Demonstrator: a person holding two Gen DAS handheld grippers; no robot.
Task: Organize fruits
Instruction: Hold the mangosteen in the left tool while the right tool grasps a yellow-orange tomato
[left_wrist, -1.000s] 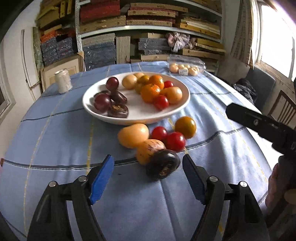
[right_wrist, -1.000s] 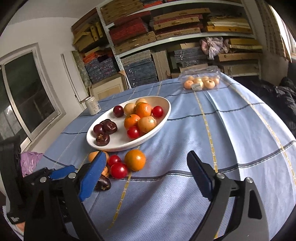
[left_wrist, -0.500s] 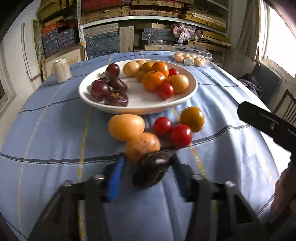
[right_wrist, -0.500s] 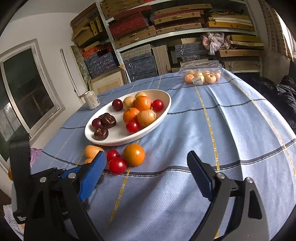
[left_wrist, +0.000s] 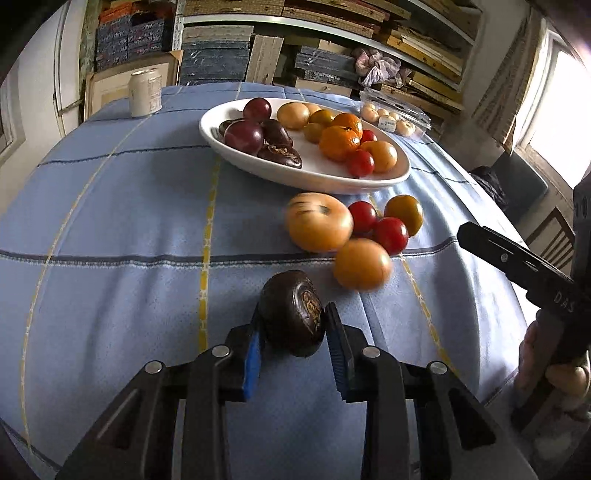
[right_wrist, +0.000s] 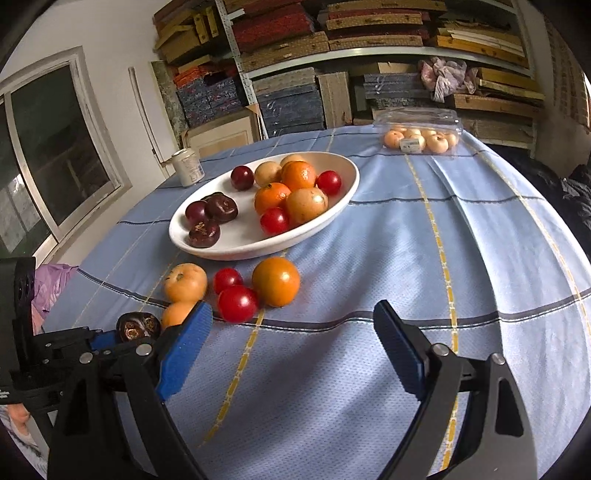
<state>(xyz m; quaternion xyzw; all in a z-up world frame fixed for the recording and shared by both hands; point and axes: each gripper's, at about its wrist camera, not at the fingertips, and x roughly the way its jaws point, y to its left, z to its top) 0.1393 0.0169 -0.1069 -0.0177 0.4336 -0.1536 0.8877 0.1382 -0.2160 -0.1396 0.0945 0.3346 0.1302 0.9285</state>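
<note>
My left gripper (left_wrist: 293, 338) is shut on a dark purple fruit (left_wrist: 291, 312), held just above the blue cloth; it also shows in the right wrist view (right_wrist: 137, 326). A white oval plate (left_wrist: 314, 177) ahead holds dark plums on its left and oranges and tomatoes on its right. Loose fruit lies between plate and gripper: two yellow-orange fruits (left_wrist: 319, 225), an orange (left_wrist: 403, 214) and two red tomatoes (left_wrist: 390, 234). My right gripper (right_wrist: 291, 347) is open and empty, low over the cloth near the loose fruit (right_wrist: 275, 281).
A white can (left_wrist: 145, 93) stands at the table's far left. A clear plastic box of small pale fruits (right_wrist: 421, 134) sits at the far edge. Shelves of stacked boards stand behind the table. The right gripper's body (left_wrist: 524, 266) reaches in at the right.
My left gripper closed on the dark purple fruit and lifted it back from the pile. The nearest orange fruit rolled slightly. My right gripper stayed open, drifting a little.
</note>
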